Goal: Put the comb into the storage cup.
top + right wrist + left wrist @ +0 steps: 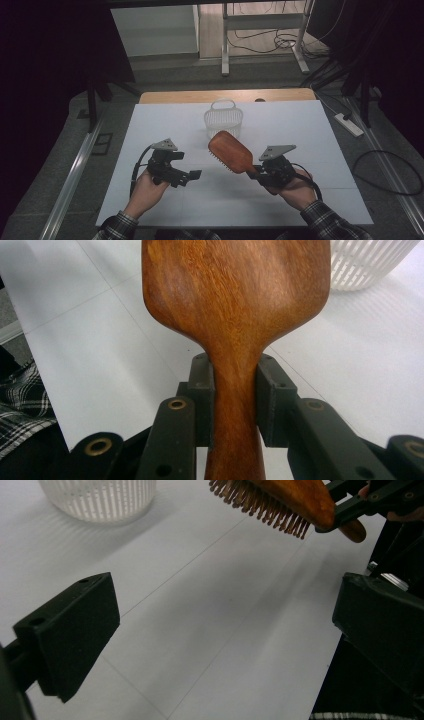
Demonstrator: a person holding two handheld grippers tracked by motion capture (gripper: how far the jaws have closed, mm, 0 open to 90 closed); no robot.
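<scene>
Right tool [253, 172] holds hairbrush [231, 151] over white tabletop [300, 130].

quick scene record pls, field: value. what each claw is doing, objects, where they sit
surface: white table top
right claw: shut on the handle of the wooden hairbrush, holding it above the table, bristles facing down
left claw: open, nothing between its jaws, held low over the table
basket: white slatted basket with a handle, upright toward the far side of the table, beyond the brush head
basket contents: cannot tell
likely next move: brush goes into the basket, judging by where it points
</scene>
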